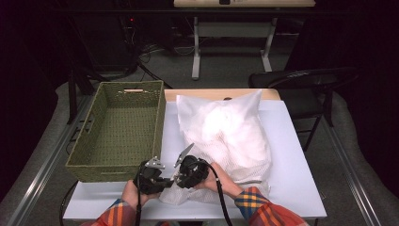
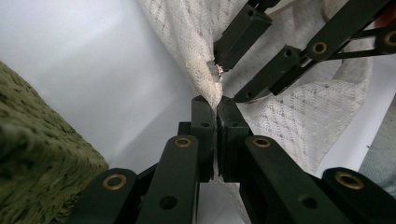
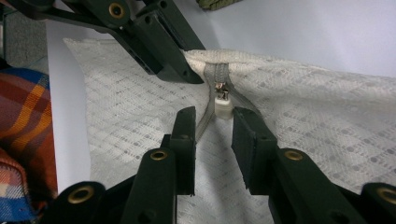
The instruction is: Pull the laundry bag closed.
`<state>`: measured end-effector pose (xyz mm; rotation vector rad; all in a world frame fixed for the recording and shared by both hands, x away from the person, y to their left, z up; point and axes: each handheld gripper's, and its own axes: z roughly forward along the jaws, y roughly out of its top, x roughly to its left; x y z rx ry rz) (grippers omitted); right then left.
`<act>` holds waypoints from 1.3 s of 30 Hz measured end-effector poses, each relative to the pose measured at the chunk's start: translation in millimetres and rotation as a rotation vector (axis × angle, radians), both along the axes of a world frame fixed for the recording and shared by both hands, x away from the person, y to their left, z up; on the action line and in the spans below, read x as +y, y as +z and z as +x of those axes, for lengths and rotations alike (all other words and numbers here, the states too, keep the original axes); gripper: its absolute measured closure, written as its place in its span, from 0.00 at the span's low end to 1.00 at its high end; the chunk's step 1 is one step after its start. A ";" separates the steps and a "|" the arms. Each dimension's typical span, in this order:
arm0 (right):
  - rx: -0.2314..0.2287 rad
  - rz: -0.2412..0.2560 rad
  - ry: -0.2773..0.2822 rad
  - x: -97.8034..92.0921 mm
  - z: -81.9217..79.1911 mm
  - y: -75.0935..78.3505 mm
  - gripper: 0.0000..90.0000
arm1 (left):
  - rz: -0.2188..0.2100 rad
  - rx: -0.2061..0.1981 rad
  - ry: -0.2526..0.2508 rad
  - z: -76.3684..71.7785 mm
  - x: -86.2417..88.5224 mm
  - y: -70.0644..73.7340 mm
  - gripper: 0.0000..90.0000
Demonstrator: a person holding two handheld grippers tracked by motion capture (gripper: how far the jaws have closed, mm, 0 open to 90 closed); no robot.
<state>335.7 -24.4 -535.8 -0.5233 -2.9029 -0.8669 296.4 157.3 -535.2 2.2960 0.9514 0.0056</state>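
A pillow in a white lacy cover [image 1: 226, 132] lies on the white table [image 1: 291, 174]. Its near corner holds the zipper, with a small white zipper pull [image 3: 223, 105] at the end of the grey tape. My left gripper [image 2: 215, 105] is shut on the cover's edge just beside the zipper's end. My right gripper [image 3: 213, 123] is open, one jaw on each side of the pull and neither touching it. From above, the left gripper [image 1: 162, 181] and right gripper [image 1: 183, 176] meet tip to tip at the cover's front-left corner.
A green woven basket [image 1: 122, 127] with nothing in it stands at the table's left, close to my left gripper. A dark folding chair [image 1: 301, 82] stands past the far right corner. Bare white table lies right of the pillow.
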 end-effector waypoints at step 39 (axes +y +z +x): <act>0.008 -0.065 -0.102 3.8 -8.1 11.7 0.96 | -0.056 -0.068 0.007 -2.9 -0.8 7.0 0.97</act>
